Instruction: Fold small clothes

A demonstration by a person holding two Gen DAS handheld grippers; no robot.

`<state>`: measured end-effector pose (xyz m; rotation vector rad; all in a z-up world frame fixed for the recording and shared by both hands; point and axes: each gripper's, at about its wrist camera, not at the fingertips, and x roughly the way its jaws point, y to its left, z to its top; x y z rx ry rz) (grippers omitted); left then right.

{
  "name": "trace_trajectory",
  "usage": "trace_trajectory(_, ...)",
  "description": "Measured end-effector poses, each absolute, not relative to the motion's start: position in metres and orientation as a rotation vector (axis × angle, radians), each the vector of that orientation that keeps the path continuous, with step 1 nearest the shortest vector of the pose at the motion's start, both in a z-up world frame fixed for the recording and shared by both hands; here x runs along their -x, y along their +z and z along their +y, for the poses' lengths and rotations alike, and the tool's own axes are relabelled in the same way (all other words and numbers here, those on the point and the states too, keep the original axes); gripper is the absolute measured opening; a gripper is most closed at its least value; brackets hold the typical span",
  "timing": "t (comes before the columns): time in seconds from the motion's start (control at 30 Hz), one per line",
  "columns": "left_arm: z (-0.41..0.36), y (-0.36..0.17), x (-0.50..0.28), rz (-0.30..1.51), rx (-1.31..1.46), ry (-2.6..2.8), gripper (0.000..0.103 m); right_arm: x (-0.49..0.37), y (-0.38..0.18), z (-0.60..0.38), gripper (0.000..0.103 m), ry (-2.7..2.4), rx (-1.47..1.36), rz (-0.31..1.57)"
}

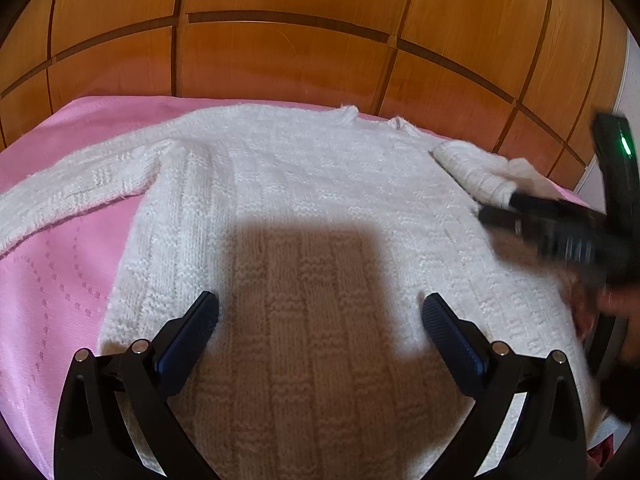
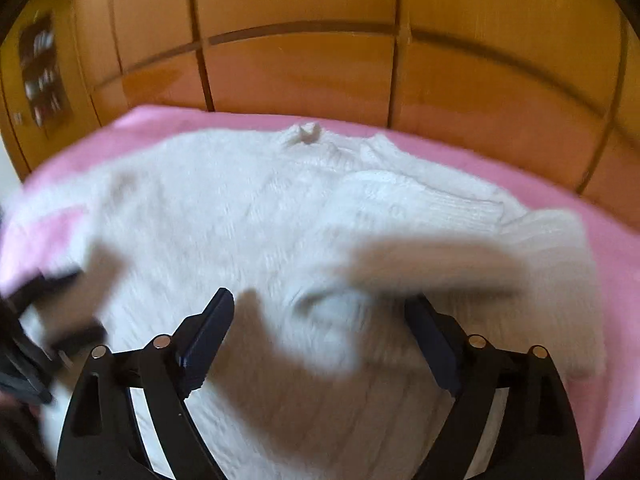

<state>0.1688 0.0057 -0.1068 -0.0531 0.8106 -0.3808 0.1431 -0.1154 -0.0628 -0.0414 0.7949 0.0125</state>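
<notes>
A white knitted sweater (image 1: 304, 184) lies flat on a pink bedspread (image 1: 48, 280), with its neck at the far side. Its left sleeve (image 1: 80, 188) stretches out to the left. The right sleeve (image 1: 468, 168) is folded in over the body, and in the right wrist view this folded sleeve (image 2: 440, 208) is blurred. My left gripper (image 1: 320, 308) hovers open over the sweater's lower body and holds nothing. My right gripper (image 2: 320, 304) stands open over the sweater (image 2: 240, 208), its pads clear of the cloth. In the left wrist view the right gripper (image 1: 500, 208) is a blurred dark shape beside the folded sleeve.
Wooden wardrobe doors (image 1: 280, 60) rise right behind the bed's far edge. A hand (image 1: 616, 300) on the right gripper's handle shows at the right. The pink bedspread (image 2: 624, 264) lies bare around the sweater. The left gripper shows as a dark blur (image 2: 40, 320) at the left edge.
</notes>
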Motion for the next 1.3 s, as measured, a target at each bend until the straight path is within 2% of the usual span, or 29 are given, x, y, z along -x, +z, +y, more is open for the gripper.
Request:
trace_trajectory(0.13,0.004,-0.107,-0.169,0.816,0.038,-0.372,0.101,-0.102,-0.039,-0.137,0.095,-0.127,-0.032,0.602)
trace_trajectory(0.17,0.002,-0.107,-0.17,0.822,0.027,-0.365,0.101,-0.085,-0.033,-0.151,0.095,-0.197,-0.087,0.52)
trace_trajectory(0.27,-0.011,-0.101,-0.173,0.858,-0.045,-0.329,0.101,-0.058,-0.034,-0.188,0.097,-0.417,-0.232,0.431)
trace_trajectory(0.47,-0.058,-0.046,-0.179,0.758,-0.034,-0.414,0.101,-0.024,-0.072,-0.272,0.098,-0.695,-0.678,0.485)
trace_trajectory(0.6,-0.131,-0.032,-0.192,0.714,-0.23,-0.496,0.101,-0.033,-0.07,-0.27,0.098,-0.703,-0.645,0.511)
trace_trajectory(0.77,-0.209,-0.049,-0.21,0.647,-0.484,-0.552,0.1,-0.04,-0.071,-0.265,0.098,-0.703,-0.635,0.51)
trace_trajectory(0.87,-0.235,-0.061,-0.224,0.651,-0.536,-0.546,0.079,-0.038,-0.074,-0.259,0.098,-0.699,-0.633,0.505)
trace_trajectory(0.93,-0.236,-0.062,-0.244,0.714,-0.453,-0.536,0.059,-0.036,-0.076,-0.259,0.098,-0.699,-0.63,0.506)
trace_trajectory(0.97,-0.232,-0.062,-0.251,0.736,-0.399,-0.538,0.053,-0.037,-0.076,-0.259,0.098,-0.7,-0.627,0.508)
trace_trajectory(1.03,-0.219,-0.055,-0.264,0.751,-0.282,-0.52,0.013,-0.039,-0.077,-0.258,0.098,-0.699,-0.622,0.512)
trace_trajectory(1.07,-0.208,-0.053,-0.266,0.747,-0.228,-0.504,0.009,-0.039,-0.077,-0.257,0.098,-0.699,-0.621,0.512)
trace_trajectory(1.17,-0.165,-0.044,-0.273,0.712,-0.05,-0.436,0.009,-0.039,-0.076,-0.257,0.098,-0.7,-0.618,0.513)
trace_trajectory(1.3,-0.113,-0.049,-0.276,0.677,0.047,-0.358,0.008,-0.04,-0.076,-0.258,0.098,-0.701,-0.611,0.519)
